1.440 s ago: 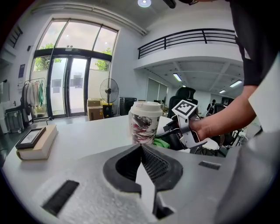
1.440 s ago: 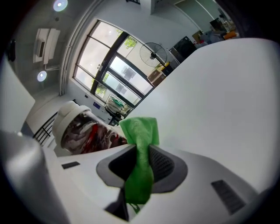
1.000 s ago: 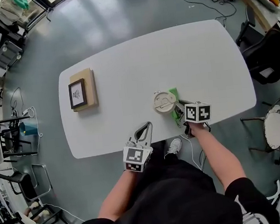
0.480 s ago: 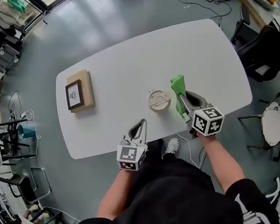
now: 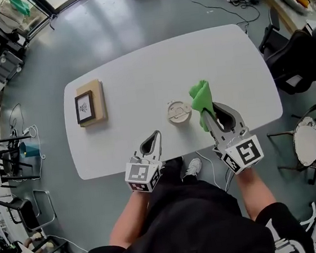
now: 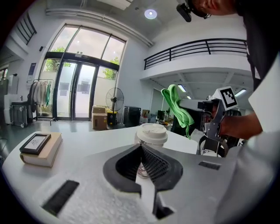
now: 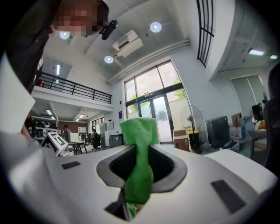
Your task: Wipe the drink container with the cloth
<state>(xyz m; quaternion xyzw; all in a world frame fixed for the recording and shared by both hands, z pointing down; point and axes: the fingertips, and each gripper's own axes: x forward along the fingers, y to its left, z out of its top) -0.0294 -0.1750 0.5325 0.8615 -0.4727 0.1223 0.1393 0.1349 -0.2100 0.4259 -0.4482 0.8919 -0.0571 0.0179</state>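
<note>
The right tool (image 5: 210, 114) clamps the cloth (image 5: 201, 96) just right of the cup (image 5: 178, 113) (seemingly apart); left tool (image 5: 156, 134) closed.

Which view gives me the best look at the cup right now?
Left gripper view: the cup shows side-on, lid and upper wall, lower part behind the jaws. Head view shows only its lid from above. Right gripper view misses it.

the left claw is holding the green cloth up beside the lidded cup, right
Not quite: it is the right claw that holds the green cloth up beside the lidded cup. The right gripper view shows the cloth pinched in that claw. The left claw is shut on nothing.
</note>
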